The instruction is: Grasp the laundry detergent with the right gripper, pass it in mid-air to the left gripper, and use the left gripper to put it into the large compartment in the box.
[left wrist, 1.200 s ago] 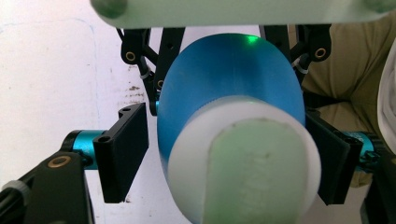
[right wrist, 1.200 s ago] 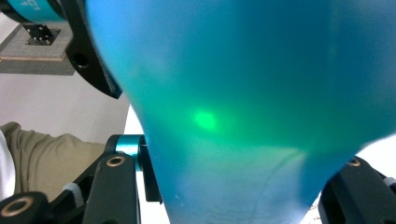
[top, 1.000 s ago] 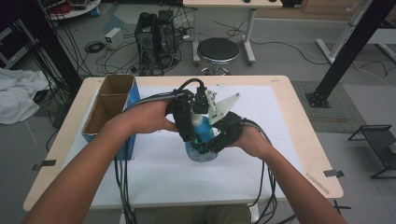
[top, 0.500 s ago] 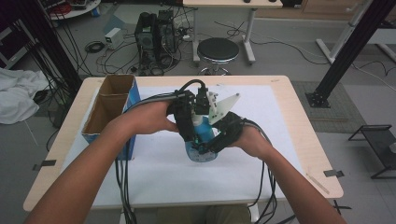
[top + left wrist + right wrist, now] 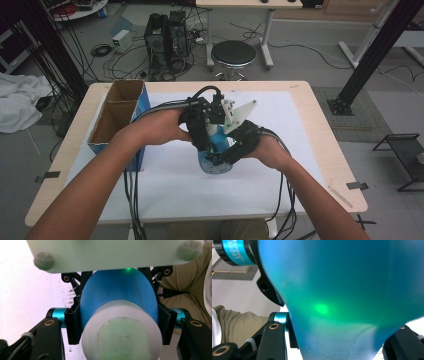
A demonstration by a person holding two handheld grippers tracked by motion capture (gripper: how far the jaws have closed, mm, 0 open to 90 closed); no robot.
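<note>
Two containers on the table (image 5: pixel 310 150). First, a blue bottle (image 5: pixel 214 161) with a white cap (image 5: pixel 120 332), standing near the middle of the white sheet (image 5: pixel 170 185), between both hands. Contents cannot be told through its frosted wall. Second, an open cardboard box (image 5: pixel 116 117) with blue sides at the left edge, split into a far and a near compartment; what the high view shows of both is bare brown card.

Left gripper (image 5: pixel 202 145) comes down over the bottle's top. In the left gripper view its black jaws sit against either side of the blue neck just behind the cap, narrow, gripping the bottle. Right gripper (image 5: pixel 232 154) reaches in from the right, low on the body; in the right gripper view the blue wall presses close between its jaws, clamped tight on the bottle.

Against the earlier high views: left jaws have just been closing, with the bottle's neck between them. Bottle, box and both hands sit in the same spots; right grip unchanged.
</note>
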